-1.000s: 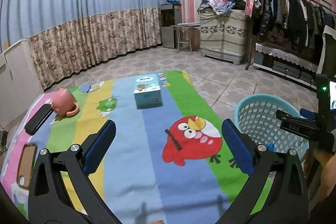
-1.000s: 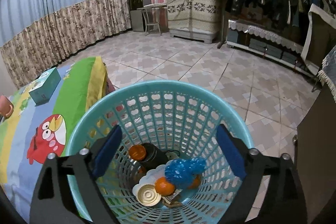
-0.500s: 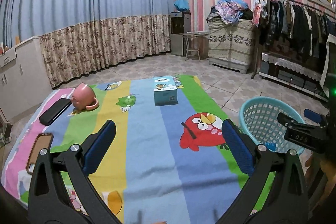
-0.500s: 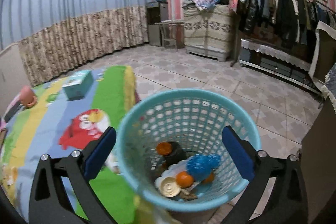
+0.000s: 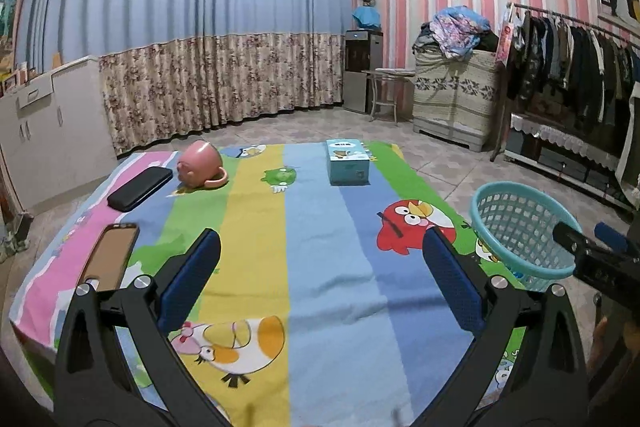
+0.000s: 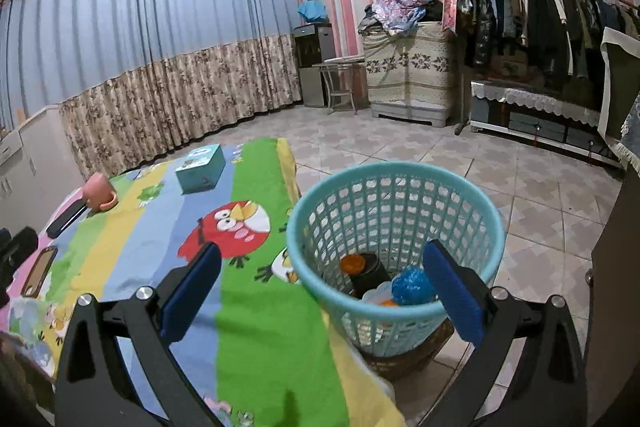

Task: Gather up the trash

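Both grippers stand wide apart at the fingers and hold nothing: the left gripper [image 5: 322, 283] hangs over the near middle of the bench covered in a striped cartoon-bird cloth [image 5: 320, 267], and the right gripper [image 6: 322, 291] hangs over the bench's right edge, its right blue pad in front of the turquoise plastic lattice basket [image 6: 396, 187]. That basket sits just off the right edge of the bench, on a brown woven stand on the tiled floor [image 6: 540, 195]. Inside it lie the collected bits of trash: a crumpled blue plastic wad [image 6: 412, 285], a dark jar with an orange lid [image 6: 362, 269], and something white and orange half hidden under them. On the cloth, toward the far edge, stands a teal cardboard tissue box [image 5: 347, 162]; near the far left corner a pink ceramic mug [image 5: 200, 165] lies tipped on its side, with a black flat case [image 5: 140, 187] just beside it, and a phone with a brownish screen [image 5: 112, 259] lies along the left edge.
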The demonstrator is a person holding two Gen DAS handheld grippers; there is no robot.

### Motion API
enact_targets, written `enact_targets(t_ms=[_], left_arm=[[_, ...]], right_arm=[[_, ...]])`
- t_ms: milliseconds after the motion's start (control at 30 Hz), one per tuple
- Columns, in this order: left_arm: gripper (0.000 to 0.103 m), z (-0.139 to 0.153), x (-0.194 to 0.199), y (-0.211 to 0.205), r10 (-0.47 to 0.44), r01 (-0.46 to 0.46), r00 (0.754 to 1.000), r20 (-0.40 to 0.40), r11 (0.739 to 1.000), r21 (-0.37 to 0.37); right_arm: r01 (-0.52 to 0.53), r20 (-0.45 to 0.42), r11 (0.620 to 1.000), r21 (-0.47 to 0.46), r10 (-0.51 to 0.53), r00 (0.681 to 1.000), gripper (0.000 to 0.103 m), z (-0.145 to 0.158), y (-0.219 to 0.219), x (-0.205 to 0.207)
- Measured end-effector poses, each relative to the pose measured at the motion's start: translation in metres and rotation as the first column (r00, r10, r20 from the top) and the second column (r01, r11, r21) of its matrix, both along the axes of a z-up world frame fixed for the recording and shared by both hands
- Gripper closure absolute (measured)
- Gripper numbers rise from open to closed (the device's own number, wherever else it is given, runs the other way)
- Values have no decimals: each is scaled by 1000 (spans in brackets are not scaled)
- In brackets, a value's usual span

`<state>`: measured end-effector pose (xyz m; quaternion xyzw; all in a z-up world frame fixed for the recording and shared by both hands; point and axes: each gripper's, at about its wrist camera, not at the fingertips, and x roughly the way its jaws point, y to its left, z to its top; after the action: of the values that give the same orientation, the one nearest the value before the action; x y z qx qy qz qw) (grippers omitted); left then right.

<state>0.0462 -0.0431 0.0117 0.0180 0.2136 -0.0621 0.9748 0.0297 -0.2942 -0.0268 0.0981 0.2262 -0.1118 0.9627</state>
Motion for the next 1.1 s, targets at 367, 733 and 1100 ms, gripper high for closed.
enact_targets(t_ms=[367, 733, 1100], left_arm=[[5, -4, -18, 9, 25, -26, 999, 27, 999, 33], [5, -9, -19, 6, 12, -13, 1000, 27, 999, 42], [5, -7, -21, 7, 18, -20, 998, 52, 999, 29]], right_arm=[[-84, 29, 990, -114, 88, 996, 5, 3, 43, -22], [-84, 41, 993, -86, 88, 995, 5, 4, 41, -24], [-86, 54, 991, -100, 92, 994, 5, 5, 46, -24]])
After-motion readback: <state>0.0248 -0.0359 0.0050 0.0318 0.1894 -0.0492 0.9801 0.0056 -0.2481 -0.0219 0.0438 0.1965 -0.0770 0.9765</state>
